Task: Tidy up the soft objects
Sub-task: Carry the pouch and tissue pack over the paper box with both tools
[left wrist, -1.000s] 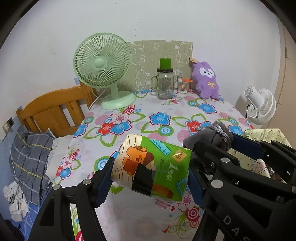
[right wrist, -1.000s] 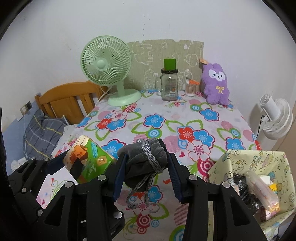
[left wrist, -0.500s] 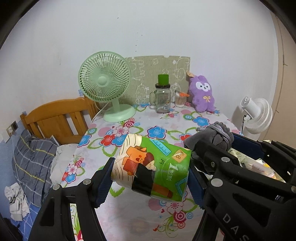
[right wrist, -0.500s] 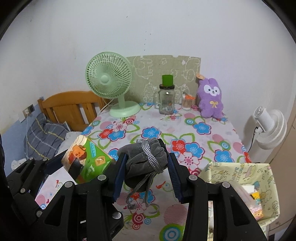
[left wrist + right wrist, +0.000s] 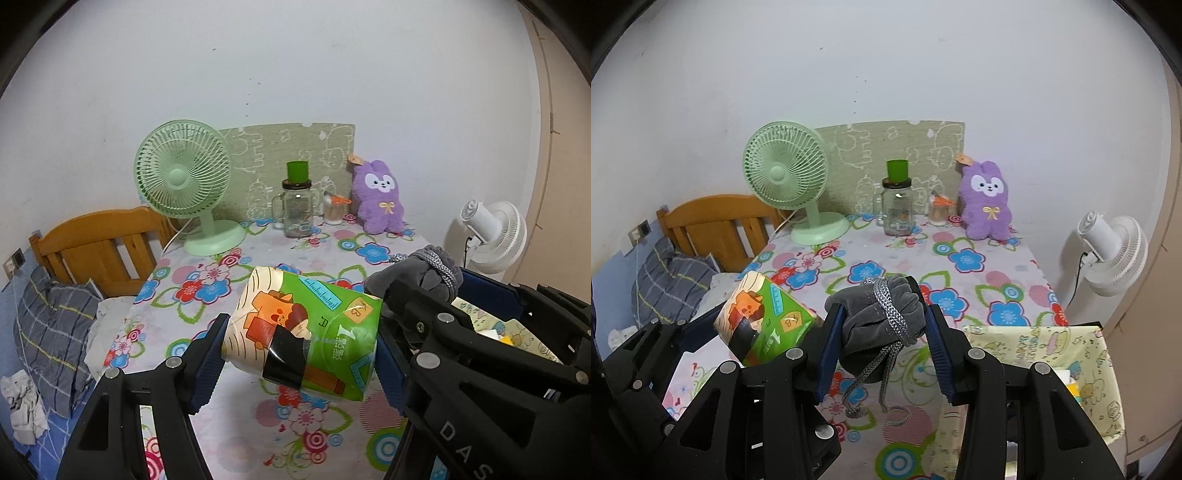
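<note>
My left gripper [image 5: 299, 350] is shut on a green and cream tissue pack [image 5: 303, 332] and holds it above the flowered table [image 5: 236, 398]. The right wrist view shows the same tissue pack [image 5: 764, 317] at the left. Beside it, my right gripper [image 5: 882, 332] is shut on a grey drawstring pouch [image 5: 879, 317] whose cord [image 5: 882, 384] dangles below. In the left wrist view the grey pouch [image 5: 424, 269] sits at the right. A purple plush bunny [image 5: 986, 203] leans against the wall at the table's back.
A yellow patterned fabric bin [image 5: 1034, 373] with items inside stands at the table's right front. A green fan [image 5: 790, 181], a glass jar [image 5: 897, 210] and a small jar [image 5: 938, 212] line the back. A wooden chair [image 5: 720, 225] and bedding are left, a white fan [image 5: 1115, 251] right.
Both grippers have risen and drawn back from the table with their loads; the fan, jar and bunny look farther away and more wall shows above them.
</note>
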The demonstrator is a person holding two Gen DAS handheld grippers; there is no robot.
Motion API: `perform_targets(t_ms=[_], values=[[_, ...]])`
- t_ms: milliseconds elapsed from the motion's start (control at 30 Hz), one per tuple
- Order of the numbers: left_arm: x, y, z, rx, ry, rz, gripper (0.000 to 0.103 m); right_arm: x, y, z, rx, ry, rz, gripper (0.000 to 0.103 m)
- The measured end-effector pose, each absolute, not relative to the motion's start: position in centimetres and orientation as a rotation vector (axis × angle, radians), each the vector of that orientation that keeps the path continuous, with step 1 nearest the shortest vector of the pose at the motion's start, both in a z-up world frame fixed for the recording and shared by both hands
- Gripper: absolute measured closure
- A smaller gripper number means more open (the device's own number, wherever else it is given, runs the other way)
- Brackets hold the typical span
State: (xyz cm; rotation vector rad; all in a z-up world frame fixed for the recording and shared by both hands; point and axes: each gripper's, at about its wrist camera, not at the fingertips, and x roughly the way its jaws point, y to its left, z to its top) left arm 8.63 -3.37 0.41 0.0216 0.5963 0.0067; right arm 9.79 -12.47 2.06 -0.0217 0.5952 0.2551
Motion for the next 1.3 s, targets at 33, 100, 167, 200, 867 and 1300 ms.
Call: perform_targets(t_ms=[33,100,167,200,867,1300], values=[[8.7,-3.6,0.4,0.022,0.595,0.003,0.029,9.8,-12.8,2.1,-0.020,0.593,0.251,0.056],[8.8,-4.3,0.5,0.024,0.590,-0.005,0.029,9.8,-13.4,2.1,-0.016,0.589,0.244,0.056],[8.8,-4.9,0.5,0.025,0.587,-0.016,0.029,9.8,-14.2,2.2,-0.012,0.585,0.235,0.056],[8.8,-5.3,0.5,0.026,0.585,-0.022,0.029,9.9,-14.4,2.2,-0.010,0.584,0.231,0.056],[9.8,-11.4,0.0,0.045,0.584,-0.130,0.029,10.0,-20.8,1.4,0.004,0.578,0.142,0.056],[10.4,-15.2,-0.9,0.068,0.595,-0.206,0.029,10.2,-24.6,0.4,0.009,0.590,0.075,0.056]])
